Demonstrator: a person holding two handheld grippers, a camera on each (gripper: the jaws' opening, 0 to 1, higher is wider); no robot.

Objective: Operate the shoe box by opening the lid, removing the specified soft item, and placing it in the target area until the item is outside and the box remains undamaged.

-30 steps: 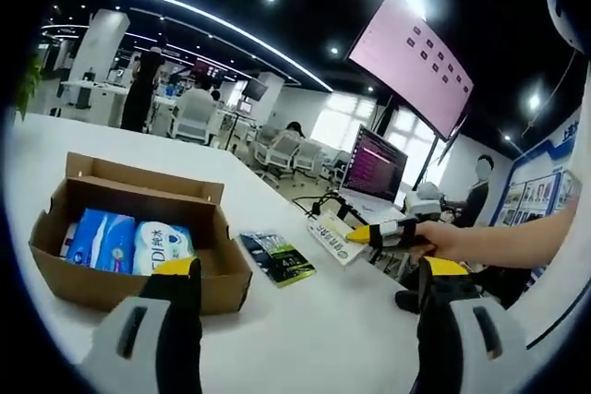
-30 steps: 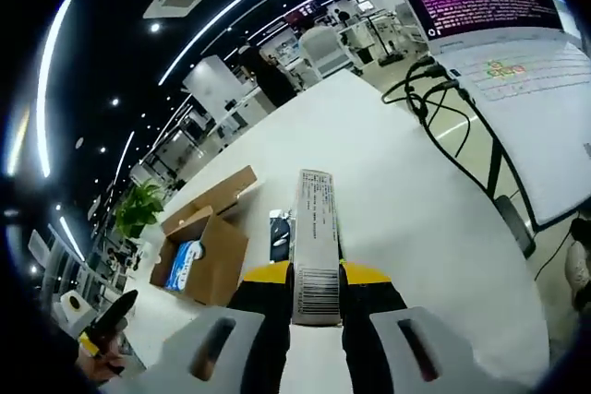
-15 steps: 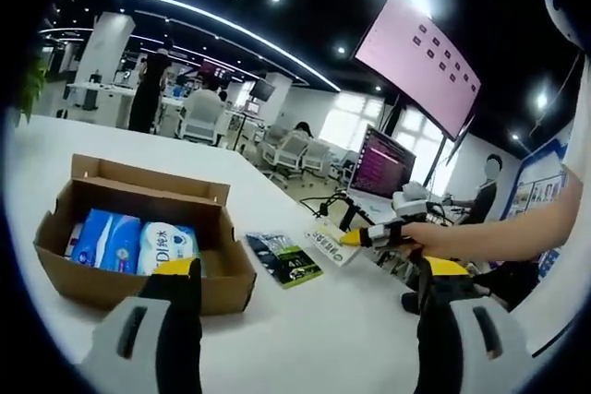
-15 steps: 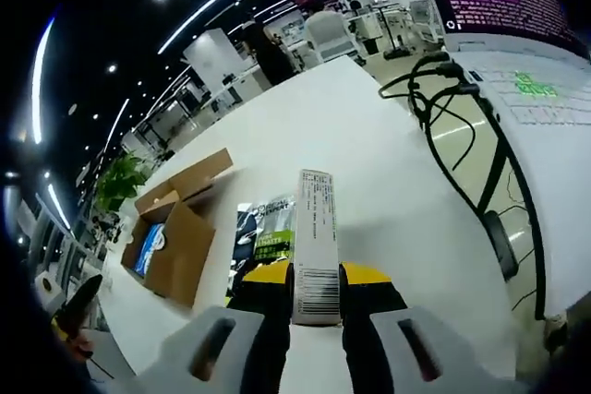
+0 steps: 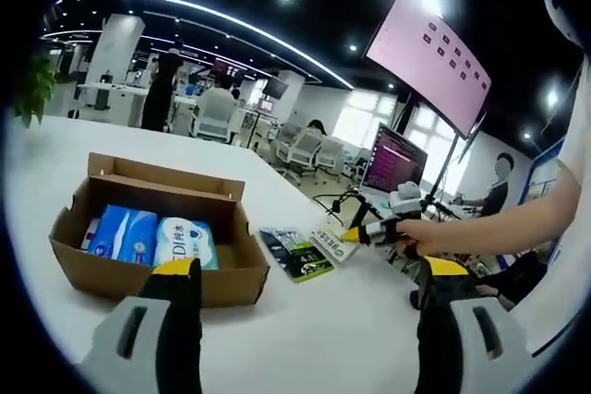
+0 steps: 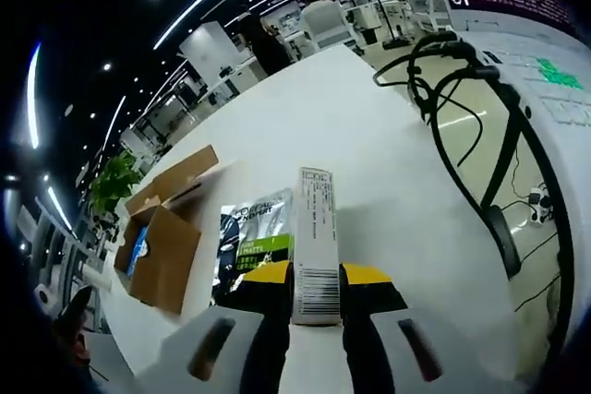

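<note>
Tongs first, left gripper view: the left tongs (image 5: 309,320) stand wide apart with nothing between them, poised low over the white surface (image 5: 323,339). At ten o'clock from them the box (image 5: 157,237) sits open, lid flap up at its far side, two soft packs (image 5: 152,239) lying side by side inside. Just right of the box a dark pouch (image 5: 295,254) lies flat, and at two o'clock the right tongs (image 5: 369,233) bring a pale pack (image 5: 328,244) down next to it. Right gripper view: the right tongs (image 6: 316,292) are clamped on that pack (image 6: 315,228), held edge-up along the jaws, with the pouch (image 6: 247,239) just to nine o'clock and the box (image 6: 157,246) farther off toward ten. The step looks like setting the pack down beside the pouch. To do it well, I judge: lower until the pack's long edge meets the surface, lay it flat clear of the pouch, then spread the jaws and lift straight away, keeping off the cables (image 6: 452,89) at one o'clock.
</note>
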